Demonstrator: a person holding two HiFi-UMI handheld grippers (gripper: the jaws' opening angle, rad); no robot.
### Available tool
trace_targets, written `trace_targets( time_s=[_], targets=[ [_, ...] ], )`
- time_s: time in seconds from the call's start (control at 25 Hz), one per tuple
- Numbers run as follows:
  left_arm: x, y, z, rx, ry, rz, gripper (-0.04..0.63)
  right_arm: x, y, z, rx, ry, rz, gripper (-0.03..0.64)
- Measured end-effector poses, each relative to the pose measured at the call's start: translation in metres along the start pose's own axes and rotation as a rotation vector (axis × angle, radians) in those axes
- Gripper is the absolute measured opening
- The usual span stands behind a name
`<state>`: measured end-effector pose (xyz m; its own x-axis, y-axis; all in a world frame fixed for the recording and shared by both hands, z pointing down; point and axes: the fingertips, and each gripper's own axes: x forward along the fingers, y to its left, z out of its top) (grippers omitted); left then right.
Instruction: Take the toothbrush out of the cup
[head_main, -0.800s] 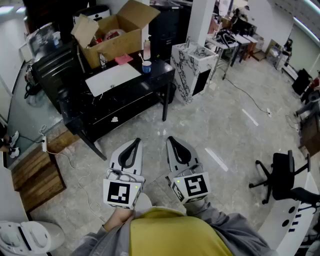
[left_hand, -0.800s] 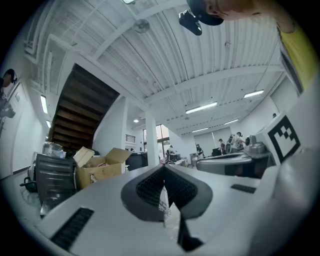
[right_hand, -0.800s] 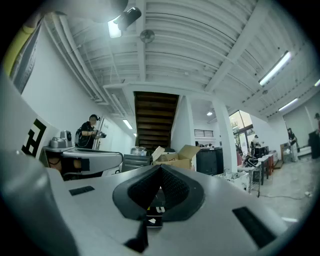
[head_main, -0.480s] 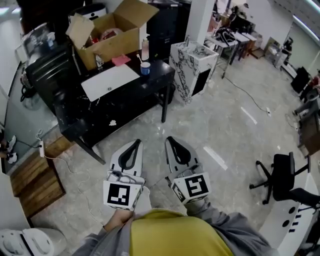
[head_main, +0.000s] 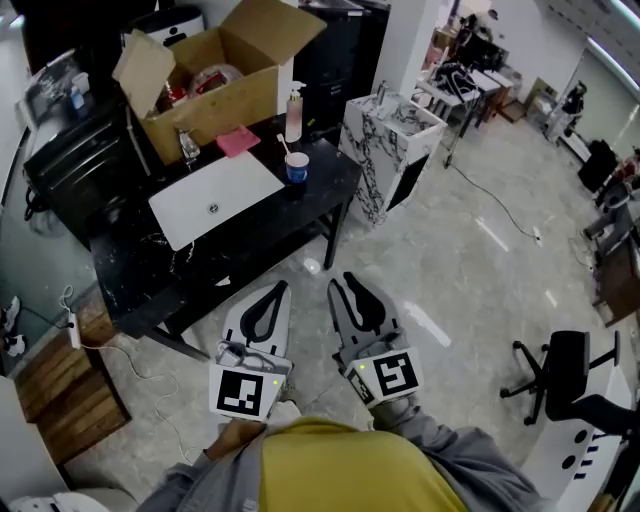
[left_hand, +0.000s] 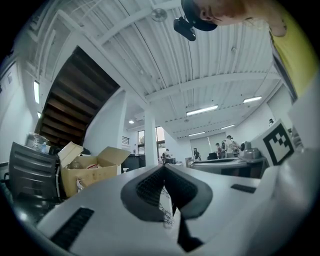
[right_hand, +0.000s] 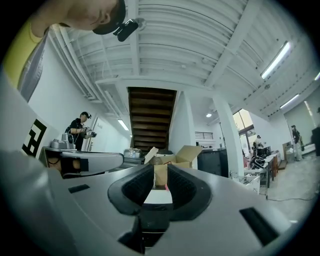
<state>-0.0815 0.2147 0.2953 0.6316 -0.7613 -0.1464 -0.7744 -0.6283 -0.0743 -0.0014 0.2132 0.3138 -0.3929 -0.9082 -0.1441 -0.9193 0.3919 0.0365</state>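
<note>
Though well short of the table (head_main: 255, 230), held out level toward the cup (head_main: 297, 168) with the toothbrush (head_main: 284, 146) leaning in it — left gripper (head_main: 277, 287) clenched on nothing, right gripper (head_main: 343, 282) parted and empty, likely readied for the pick.

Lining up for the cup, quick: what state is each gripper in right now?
Left gripper: closed, holding nothing.
Right gripper: open, empty.
</note>
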Motion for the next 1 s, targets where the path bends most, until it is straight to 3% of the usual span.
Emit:
trace_targets(
  time_s=[0.24,0.68,1.0],
  targets=[
    [0.047,0.054,-0.015,0.008,0.007,-0.028,0.000,0.070,-0.020,-0.010,0.009,-0.015,-0.027,0.106],
    [0.090,0.089,-0.040,-0.029,0.042,-0.082,0.000,0.124,-0.038,-0.027,0.053,-0.014,-0.085,0.112],
    [0.142,0.120,-0.059,-0.039,0.040,-0.064,0.000,0.182,-0.066,-0.055,0.034,0.030,-0.027,0.120]
  ],
)
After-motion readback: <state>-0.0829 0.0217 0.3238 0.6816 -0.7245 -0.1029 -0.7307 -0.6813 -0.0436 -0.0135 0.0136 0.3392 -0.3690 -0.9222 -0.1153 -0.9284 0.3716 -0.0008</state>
